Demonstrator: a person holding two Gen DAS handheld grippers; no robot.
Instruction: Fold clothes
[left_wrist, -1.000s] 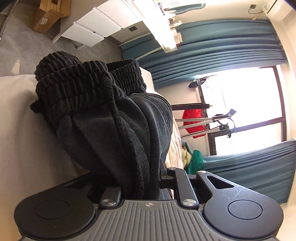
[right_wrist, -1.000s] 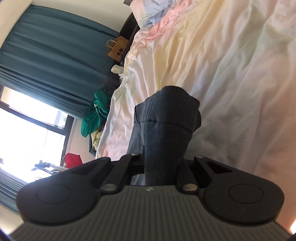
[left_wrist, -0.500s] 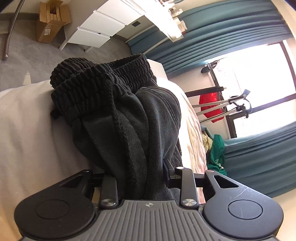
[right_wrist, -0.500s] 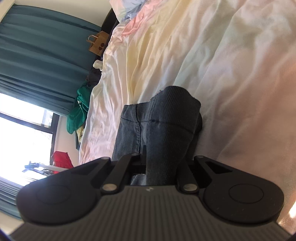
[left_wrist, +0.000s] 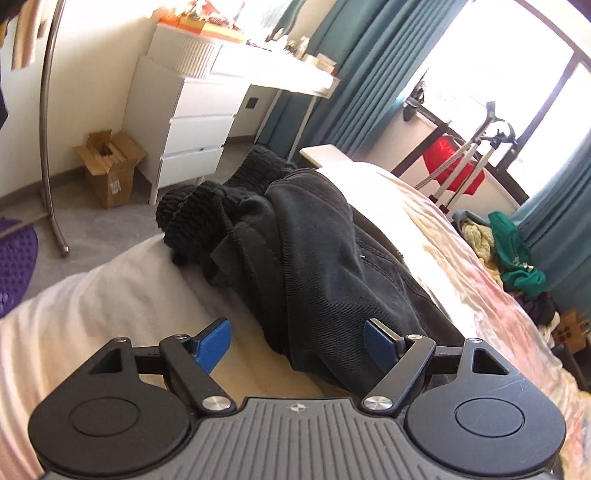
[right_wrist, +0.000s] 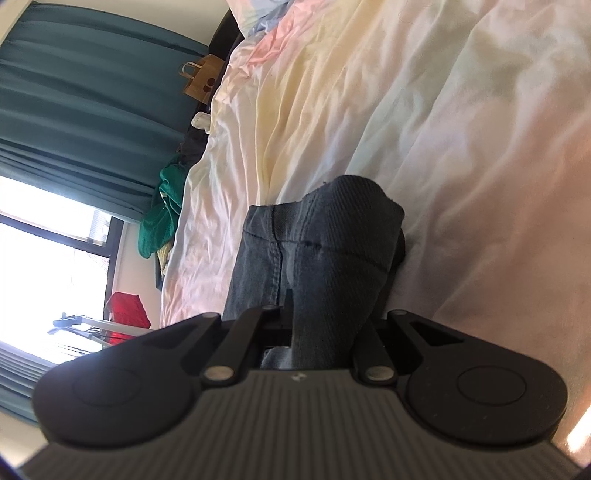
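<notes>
One pair of dark trousers (left_wrist: 325, 258) lies bunched on bed (left_wrist: 110, 295), prob. part-folded. Left claw (left_wrist: 295, 341) spread beside them; right claw (right_wrist: 325, 325) pinching the hem.

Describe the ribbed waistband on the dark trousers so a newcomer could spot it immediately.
Start at the bed in the left wrist view, then follow the dark trousers lying on it toward the white drawers. The waistband is the bunched end at the mattress edge: thick, black and deeply ribbed, unlike the smoother cloth nearer the open left hand-held gripper.
</notes>
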